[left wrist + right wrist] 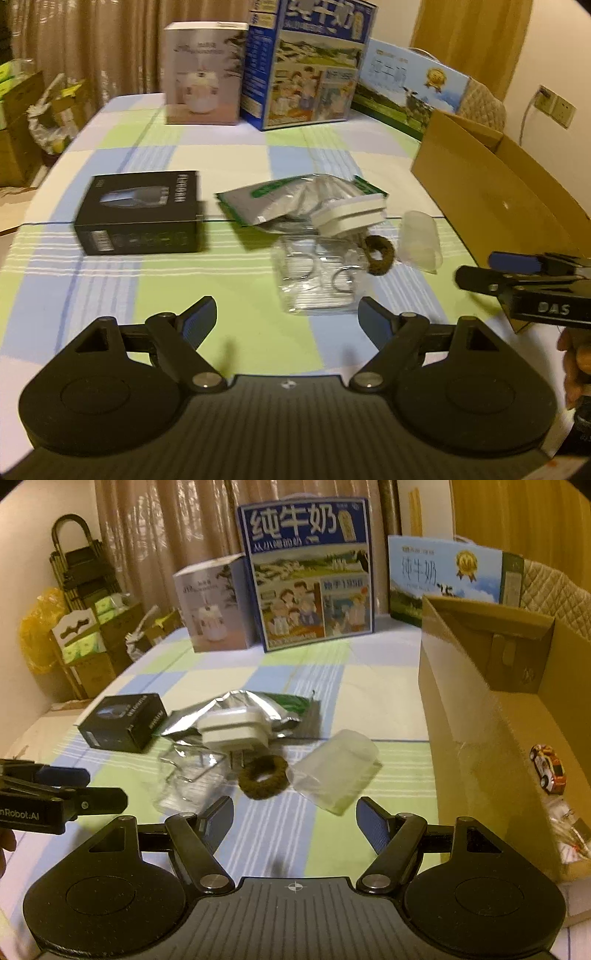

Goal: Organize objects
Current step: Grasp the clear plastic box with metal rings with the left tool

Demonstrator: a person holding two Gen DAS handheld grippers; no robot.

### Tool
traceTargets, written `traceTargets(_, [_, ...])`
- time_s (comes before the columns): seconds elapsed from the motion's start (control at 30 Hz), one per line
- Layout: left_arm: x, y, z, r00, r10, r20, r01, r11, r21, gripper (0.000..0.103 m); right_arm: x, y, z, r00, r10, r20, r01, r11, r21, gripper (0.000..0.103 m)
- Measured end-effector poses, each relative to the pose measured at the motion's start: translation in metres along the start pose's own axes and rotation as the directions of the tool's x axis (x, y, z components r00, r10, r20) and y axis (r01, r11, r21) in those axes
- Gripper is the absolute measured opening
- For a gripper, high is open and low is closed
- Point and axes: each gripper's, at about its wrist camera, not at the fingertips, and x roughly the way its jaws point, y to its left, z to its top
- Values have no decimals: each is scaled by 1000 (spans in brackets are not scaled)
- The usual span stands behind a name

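Currently, table [110, 280]: covered by a checked cloth in blue, green and white.
Left gripper [286, 314]: jaws spread wide, nothing held; seen over the near edge, just short of the clear plastic packet [317, 280].
Right gripper [295, 819]: jaws spread, nothing held; seen over the near edge, just short of the brown hair tie [263, 777] and the translucent cup [334, 771].
Middle of the table: black box [140, 212] at the left, silver-and-green foil pouch [266, 201] beside it, white plug adapter [349, 218] lying on the pouch and packet.
Cup: tipped on its side, nearest the cardboard box [480, 716].
Cardboard box: open, at the right edge; a toy car [547, 768] is seen inside.
Far edge: white carton [203, 74], blue milk carton [310, 62], and a lower milk box [410, 88].
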Motion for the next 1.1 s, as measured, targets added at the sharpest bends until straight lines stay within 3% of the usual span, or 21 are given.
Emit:
traceTargets(0.3, [34, -11, 11, 999, -32, -12, 32, 999, 22, 83, 21, -5, -1, 999, 13, -46, -13, 1000, 13, 71])
traceTargets(0.8, [82, -22, 24, 999, -20, -38, 22, 999, 50, 88, 33, -13, -5, 996, 10, -84, -8, 1000, 23, 71])
traceTargets(0.97, [93, -24, 25, 999, -4, -50, 7, 998, 66, 79, 34, -13, -3, 997, 12, -76, -10, 1000, 24, 71])
traceTargets(1.1, [91, -23, 25, 999, -7, -45, 10, 998, 57, 63, 36, -12, -1, 998, 8, -59, -7, 1000, 17, 71])
